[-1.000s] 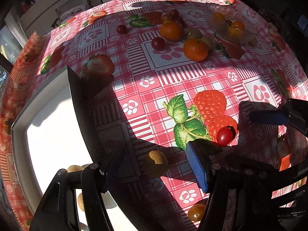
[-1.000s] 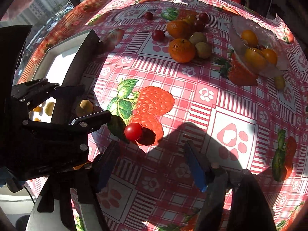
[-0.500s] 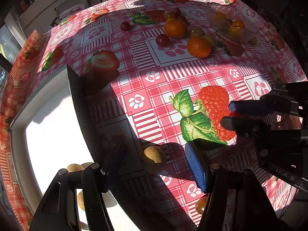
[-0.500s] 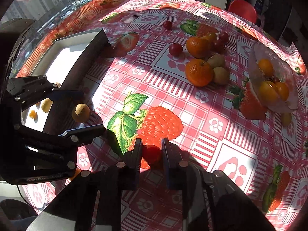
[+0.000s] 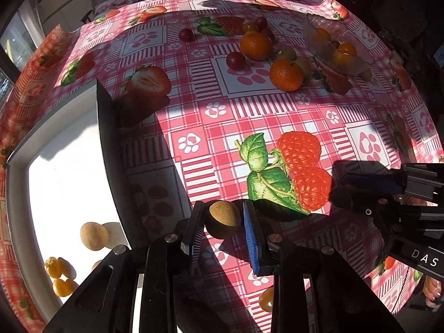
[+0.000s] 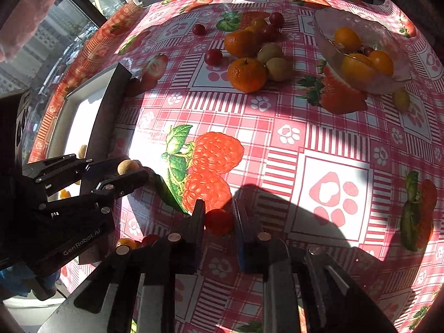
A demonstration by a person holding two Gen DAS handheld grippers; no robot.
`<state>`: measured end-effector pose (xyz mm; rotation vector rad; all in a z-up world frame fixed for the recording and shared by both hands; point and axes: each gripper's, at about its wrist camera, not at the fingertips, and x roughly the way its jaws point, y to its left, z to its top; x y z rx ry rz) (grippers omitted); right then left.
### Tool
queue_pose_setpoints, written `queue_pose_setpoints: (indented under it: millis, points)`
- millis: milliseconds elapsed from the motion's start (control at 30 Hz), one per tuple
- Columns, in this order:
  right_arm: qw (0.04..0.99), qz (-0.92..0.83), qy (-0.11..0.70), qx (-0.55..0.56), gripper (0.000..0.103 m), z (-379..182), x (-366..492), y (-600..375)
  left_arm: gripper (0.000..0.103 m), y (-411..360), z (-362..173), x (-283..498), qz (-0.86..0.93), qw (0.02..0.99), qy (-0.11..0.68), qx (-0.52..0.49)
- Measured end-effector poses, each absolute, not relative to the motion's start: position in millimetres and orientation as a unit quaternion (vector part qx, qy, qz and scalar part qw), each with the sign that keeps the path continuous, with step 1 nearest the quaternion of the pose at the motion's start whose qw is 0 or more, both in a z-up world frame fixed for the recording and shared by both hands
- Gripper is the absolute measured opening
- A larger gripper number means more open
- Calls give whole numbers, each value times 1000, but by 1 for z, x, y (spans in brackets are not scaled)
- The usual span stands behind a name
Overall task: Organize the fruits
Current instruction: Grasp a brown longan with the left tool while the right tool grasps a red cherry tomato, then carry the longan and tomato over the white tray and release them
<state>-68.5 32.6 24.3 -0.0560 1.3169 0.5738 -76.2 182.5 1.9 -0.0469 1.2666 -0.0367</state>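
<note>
- The left gripper (image 5: 223, 222) has just closed its fingers onto a brown round fruit (image 5: 224, 217) beside the white tray (image 5: 16, 208).
- The right gripper (image 6: 219, 220) is clamped on a red cherry tomato (image 6: 218, 221) over the counter (image 6: 319, 144).

Left claw (image 5: 223, 222) and right claw (image 6: 219, 222) steeply downward, each clamped on fruit.

Brown fruit (image 5: 223, 218) between left hand-held gripper (image 5: 222, 229) pads

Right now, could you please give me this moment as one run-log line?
left tool: just closed on brown longan | right tool: shut on cherry tomato | white tray: holds longans, yellow fruits
</note>
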Motion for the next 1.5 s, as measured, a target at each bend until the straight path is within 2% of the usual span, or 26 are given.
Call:
queue_pose_setpoints:
  millis: [233,700,1033,1500]
  points:
    - [748,250,615,12,22,33,-70,22,27,187,7,-80,-16,809,586,-48]
    - [745,260,615,14,22,54,-69,42,27,217,38,-94,-1,826,557,-91]
    - [737,313,599,-8,22,73,-68,113,27,278,63,-114,53,841,529,-102]
    - [707,376,596,-62,22,61,-75,240,27,372,38,-135,154,823,538,-101]
